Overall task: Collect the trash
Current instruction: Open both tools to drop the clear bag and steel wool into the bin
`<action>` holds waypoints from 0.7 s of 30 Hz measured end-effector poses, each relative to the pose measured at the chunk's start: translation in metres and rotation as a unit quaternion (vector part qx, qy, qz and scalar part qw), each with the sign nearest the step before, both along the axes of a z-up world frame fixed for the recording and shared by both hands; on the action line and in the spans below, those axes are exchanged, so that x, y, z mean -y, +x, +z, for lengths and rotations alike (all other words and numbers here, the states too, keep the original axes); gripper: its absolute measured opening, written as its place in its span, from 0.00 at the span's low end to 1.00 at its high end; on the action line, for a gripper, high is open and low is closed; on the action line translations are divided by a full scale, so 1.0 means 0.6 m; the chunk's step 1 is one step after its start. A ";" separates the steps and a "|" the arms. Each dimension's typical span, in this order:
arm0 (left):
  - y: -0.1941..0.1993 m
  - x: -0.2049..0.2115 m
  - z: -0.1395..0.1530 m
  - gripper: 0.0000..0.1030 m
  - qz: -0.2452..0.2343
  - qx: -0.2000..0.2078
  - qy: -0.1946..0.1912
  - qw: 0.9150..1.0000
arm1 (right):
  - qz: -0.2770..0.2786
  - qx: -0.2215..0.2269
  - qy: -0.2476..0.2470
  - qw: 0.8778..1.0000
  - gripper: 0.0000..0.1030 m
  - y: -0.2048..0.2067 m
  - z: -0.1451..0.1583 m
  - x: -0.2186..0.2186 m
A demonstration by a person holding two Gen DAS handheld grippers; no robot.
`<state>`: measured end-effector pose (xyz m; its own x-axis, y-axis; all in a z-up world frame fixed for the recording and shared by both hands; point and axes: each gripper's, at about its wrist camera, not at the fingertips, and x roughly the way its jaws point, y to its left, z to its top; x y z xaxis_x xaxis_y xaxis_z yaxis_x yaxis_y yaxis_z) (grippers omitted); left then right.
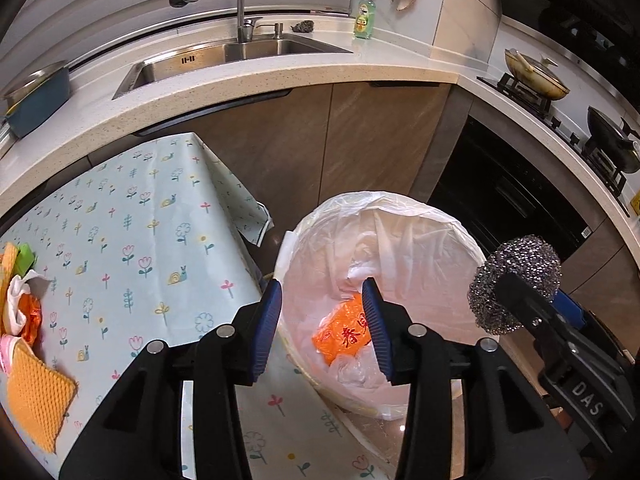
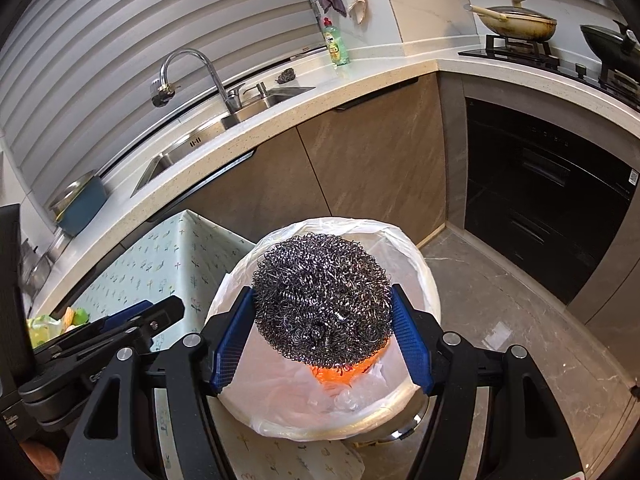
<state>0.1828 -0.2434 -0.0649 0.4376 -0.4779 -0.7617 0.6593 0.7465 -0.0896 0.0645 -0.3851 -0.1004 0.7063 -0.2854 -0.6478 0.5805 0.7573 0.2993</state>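
Directly above the lined trash bin [image 2: 420, 276], the right gripper [image 2: 322, 328] pinches a steel scrubber [image 2: 320, 296]; the left gripper [image 1: 324, 328] hangs spread and empty over an orange wrapper [image 1: 340, 330].

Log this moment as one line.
left tongs: open, empty | right tongs: gripping steel scourer over lined bin | orange wrapper inside

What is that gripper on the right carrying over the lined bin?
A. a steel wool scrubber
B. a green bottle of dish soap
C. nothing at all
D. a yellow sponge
A: the right gripper has its blue pads pressed on both sides of a steel wool scrubber, above the lined trash bin.
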 end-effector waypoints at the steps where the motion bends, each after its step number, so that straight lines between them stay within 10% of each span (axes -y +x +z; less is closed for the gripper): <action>1: 0.002 -0.004 0.001 0.39 0.003 0.000 0.000 1.000 | 0.003 -0.003 0.000 1.000 0.63 0.008 -0.001 -0.001; 21: 0.021 -0.155 0.043 0.60 0.091 0.013 -0.027 0.995 | 0.044 0.018 -0.036 0.998 0.76 0.052 0.063 -0.093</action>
<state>0.1957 -0.1501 -0.0390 0.5400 -0.4283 -0.7245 0.5164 0.8484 -0.1167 0.0955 -0.3291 -0.0627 0.7540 -0.2656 -0.6008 0.4996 0.8257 0.2619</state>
